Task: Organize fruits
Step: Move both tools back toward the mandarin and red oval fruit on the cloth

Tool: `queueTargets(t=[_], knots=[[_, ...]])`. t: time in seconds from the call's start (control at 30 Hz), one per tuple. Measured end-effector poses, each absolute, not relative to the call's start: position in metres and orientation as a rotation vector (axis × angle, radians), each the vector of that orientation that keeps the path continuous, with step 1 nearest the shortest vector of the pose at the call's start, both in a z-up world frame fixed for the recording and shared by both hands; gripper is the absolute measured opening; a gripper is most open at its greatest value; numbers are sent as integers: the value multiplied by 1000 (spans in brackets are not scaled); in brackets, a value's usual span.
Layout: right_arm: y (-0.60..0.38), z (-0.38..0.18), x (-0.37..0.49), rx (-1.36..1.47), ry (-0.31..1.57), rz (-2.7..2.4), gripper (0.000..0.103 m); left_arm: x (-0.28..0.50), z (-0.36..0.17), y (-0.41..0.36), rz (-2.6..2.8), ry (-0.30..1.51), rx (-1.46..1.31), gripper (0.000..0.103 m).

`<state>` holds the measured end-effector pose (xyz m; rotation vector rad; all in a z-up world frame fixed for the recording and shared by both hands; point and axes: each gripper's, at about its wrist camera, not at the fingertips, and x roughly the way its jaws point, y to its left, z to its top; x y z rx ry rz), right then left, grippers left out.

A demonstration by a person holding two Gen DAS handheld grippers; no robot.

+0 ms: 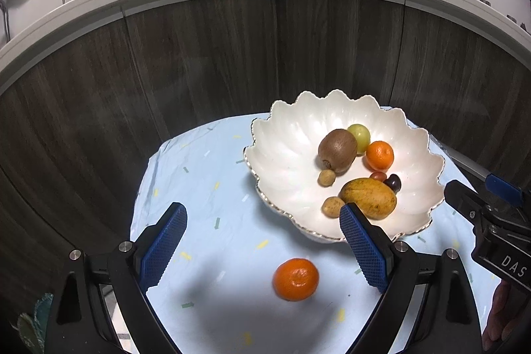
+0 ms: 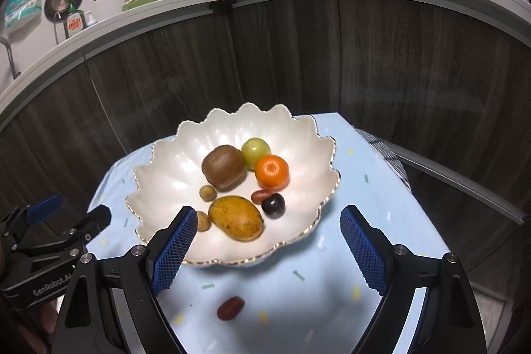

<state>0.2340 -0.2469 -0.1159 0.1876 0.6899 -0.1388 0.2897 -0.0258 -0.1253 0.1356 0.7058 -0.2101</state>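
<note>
While tangerine lies loose, left gripper above, agape.

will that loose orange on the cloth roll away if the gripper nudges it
Probably: the orange looks round and lies free on the flat blue cloth, outside the bowl. The cloth's wrinkles may slow it a little. Its skin looks smooth, so the open left gripper should close squarely across its middle.

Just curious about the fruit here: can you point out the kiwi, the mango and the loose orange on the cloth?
kiwi [image 2: 224, 167], right wrist view, middle of its brown skin
mango [image 2: 236, 217], right wrist view, its yellow top
loose orange [image 1: 295, 279], left wrist view, its centre
</note>
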Motion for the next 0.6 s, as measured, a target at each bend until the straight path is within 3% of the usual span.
queueTargets(t=[0.6], knots=[[-222, -150, 215, 178, 785, -168, 89, 277, -162, -17, -316, 737, 226, 94]])
